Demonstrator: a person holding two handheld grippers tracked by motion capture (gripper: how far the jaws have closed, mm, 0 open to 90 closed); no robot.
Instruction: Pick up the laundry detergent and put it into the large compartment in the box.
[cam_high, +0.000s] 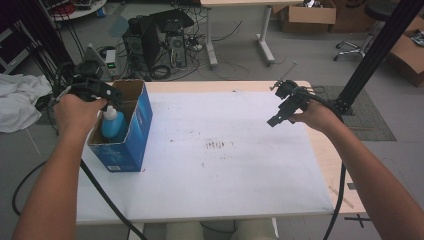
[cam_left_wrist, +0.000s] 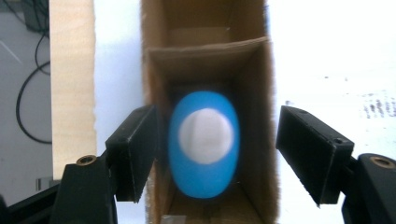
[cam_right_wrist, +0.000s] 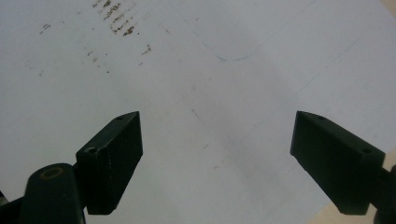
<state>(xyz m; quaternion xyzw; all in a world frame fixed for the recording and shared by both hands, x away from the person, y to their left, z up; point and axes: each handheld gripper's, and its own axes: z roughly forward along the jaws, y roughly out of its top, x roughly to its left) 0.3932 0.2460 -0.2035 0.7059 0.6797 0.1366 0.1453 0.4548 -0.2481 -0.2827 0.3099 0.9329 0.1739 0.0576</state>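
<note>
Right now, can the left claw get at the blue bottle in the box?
Probably yes. The left claw hangs straight above the blue bottle standing in the open-topped cardboard box, jaws apart and not touching it. Only the box walls crowd the jaws. The right claw is far off.

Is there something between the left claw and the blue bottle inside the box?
Nothing visible. The left claw hangs open straight above the bottle, which stands in the box; the box walls flank it closely.

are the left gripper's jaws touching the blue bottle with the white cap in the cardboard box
Apart. In the left gripper view, gaps flank the blue bottle between the open left gripper jaws, above the cardboard box.
</note>
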